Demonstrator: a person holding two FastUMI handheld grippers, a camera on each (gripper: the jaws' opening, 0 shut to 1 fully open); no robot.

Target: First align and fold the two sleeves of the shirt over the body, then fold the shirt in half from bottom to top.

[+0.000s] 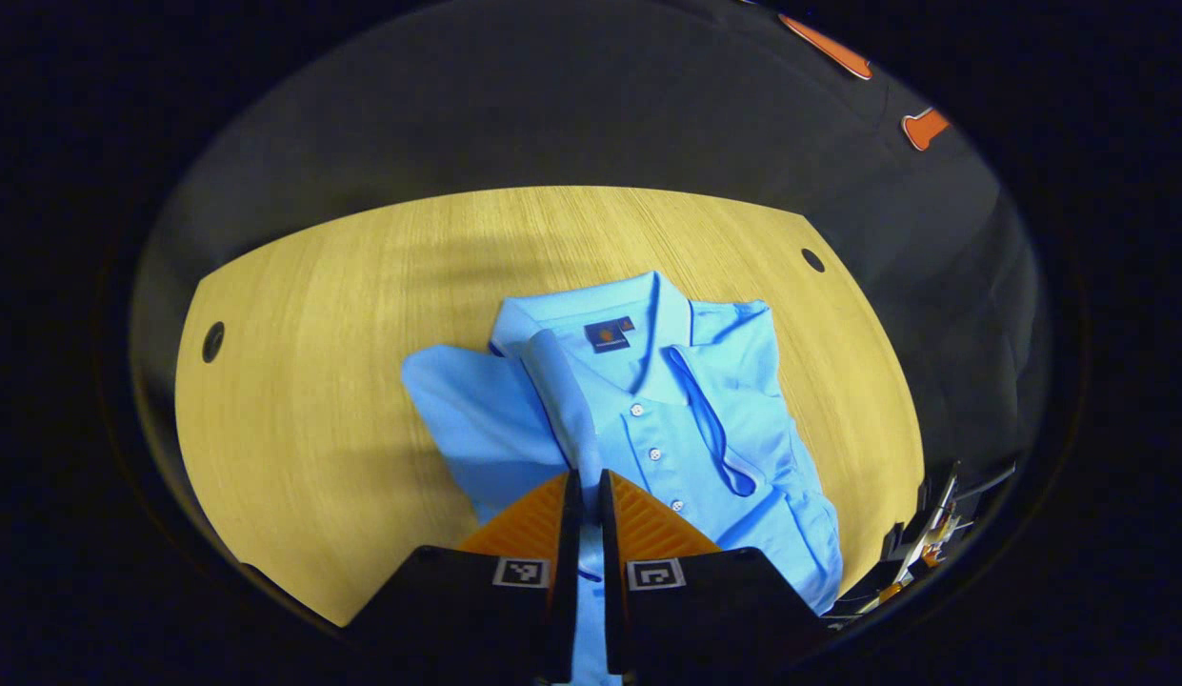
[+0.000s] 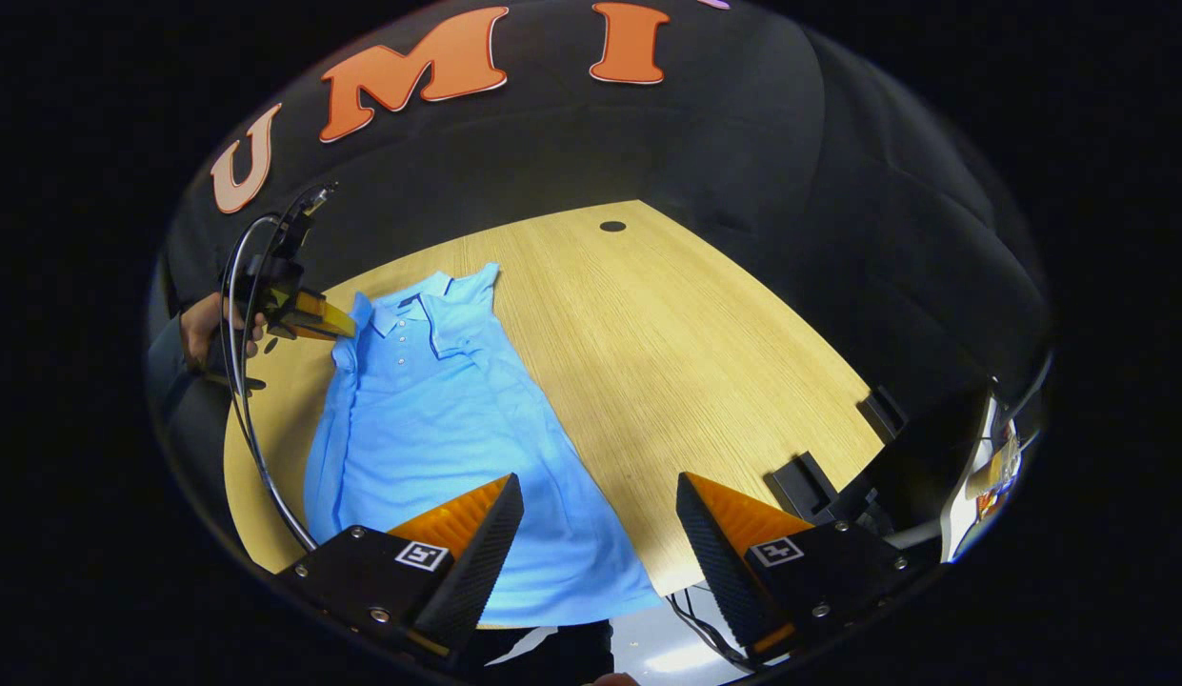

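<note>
A light blue polo shirt point(image 1: 648, 419) lies face up on the wooden table point(image 1: 343, 314), collar toward the far side. One sleeve point(image 1: 719, 433) is folded across the chest. My left gripper point(image 1: 591, 500) is shut on a strip of the other sleeve's fabric near the shirt's shoulder. In the right gripper view the shirt point(image 2: 438, 429) stretches along the table's left part, and the left gripper point(image 2: 310, 314), held by a hand point(image 2: 202, 329), sits at its collar end. My right gripper point(image 2: 598, 519) is open above the shirt's hem and the table's near edge, holding nothing.
The table has round cable holes point(image 1: 212, 341) point(image 1: 812, 259) point(image 2: 611, 226). Black brackets point(image 2: 805, 481) sit at the table's right edge beside my right gripper. A grey cable point(image 2: 243, 419) loops down from the left gripper. Dark gear point(image 1: 929, 534) stands off the table's right side.
</note>
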